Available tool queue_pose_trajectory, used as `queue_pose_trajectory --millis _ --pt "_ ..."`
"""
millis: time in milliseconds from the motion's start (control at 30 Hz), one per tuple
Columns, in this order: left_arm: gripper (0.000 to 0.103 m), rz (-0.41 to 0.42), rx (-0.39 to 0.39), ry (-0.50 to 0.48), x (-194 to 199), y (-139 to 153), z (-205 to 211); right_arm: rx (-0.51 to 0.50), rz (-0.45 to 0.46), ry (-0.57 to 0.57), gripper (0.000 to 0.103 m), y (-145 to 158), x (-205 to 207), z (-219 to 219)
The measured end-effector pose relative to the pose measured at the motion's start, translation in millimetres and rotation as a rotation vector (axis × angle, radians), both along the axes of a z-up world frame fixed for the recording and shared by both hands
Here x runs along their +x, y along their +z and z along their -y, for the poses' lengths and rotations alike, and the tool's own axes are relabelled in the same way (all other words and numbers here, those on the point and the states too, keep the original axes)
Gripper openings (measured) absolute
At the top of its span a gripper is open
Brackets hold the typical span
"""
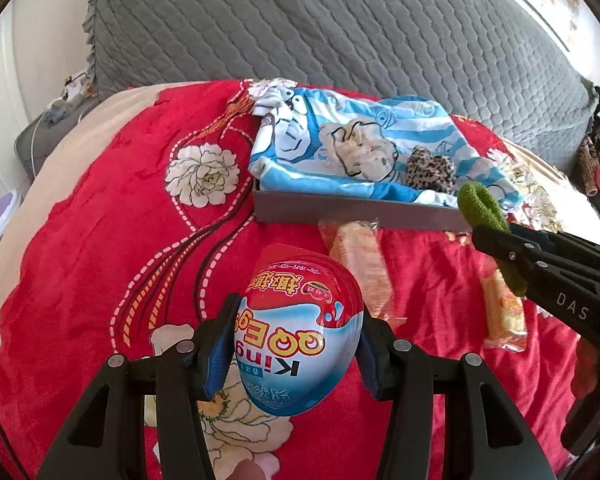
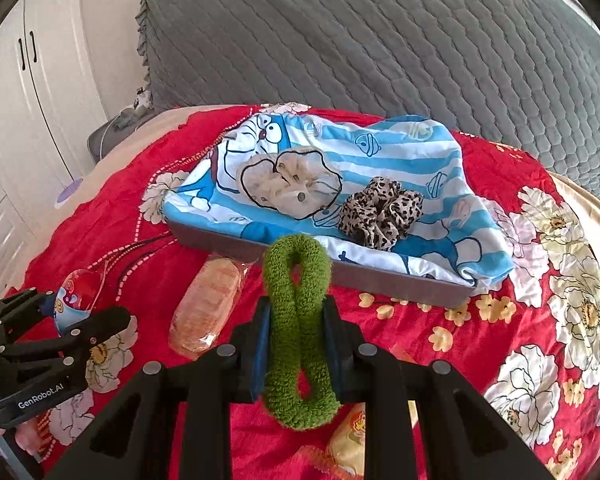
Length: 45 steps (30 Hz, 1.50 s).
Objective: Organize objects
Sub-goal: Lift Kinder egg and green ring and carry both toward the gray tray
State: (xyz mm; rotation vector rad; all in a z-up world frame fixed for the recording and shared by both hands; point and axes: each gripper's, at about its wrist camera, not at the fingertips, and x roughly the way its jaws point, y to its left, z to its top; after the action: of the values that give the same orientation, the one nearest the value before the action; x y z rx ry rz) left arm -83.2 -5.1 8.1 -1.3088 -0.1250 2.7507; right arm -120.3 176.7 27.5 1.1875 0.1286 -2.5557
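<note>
Red flowered bedding [image 2: 480,184] covers the bed, a grey tray [image 2: 380,280] lined with blue cartoon cloth [image 2: 400,152] at its far side. Left gripper [image 1: 296,348] jaws pinch a toy egg [image 1: 300,336] clear of the bedding; a wrapped snack [image 2: 206,312] lies between; right gripper [image 2: 296,340] jaws squeeze a green hair tie [image 2: 298,320]. Both seem mid-carry; next, probably, lowering the tie beside the two scrunchies [image 2: 380,212] in the tray.

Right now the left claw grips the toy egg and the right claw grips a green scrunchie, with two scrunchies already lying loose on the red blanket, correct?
Nearly. The cream scrunchie and leopard scrunchie lie on the blue cartoon cloth in the tray, as the right wrist view shows.
</note>
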Motion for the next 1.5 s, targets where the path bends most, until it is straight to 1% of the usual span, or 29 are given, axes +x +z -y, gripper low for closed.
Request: queue_pose_trajectory --millis 300,667,967,1500 --pt "0.053 -0.027 -0.005 -0.013 14 22 -13 -0.024 -0.02 -0.002 0.025 20 20 -10" --pt "0.053 -0.058 -0.006 -0.03 27 42 -25 -0.038 -0.029 0.006 0.025 35 41 -15" --pt "0.053 -0.086 -0.018 -0.029 35 60 -32 -0.048 -0.052 -0.003 0.025 49 56 -23" --pt "0.053 -0.141 -0.031 -0.055 44 93 -63 -0.091 -0.128 -0.015 0.025 84 76 -44"
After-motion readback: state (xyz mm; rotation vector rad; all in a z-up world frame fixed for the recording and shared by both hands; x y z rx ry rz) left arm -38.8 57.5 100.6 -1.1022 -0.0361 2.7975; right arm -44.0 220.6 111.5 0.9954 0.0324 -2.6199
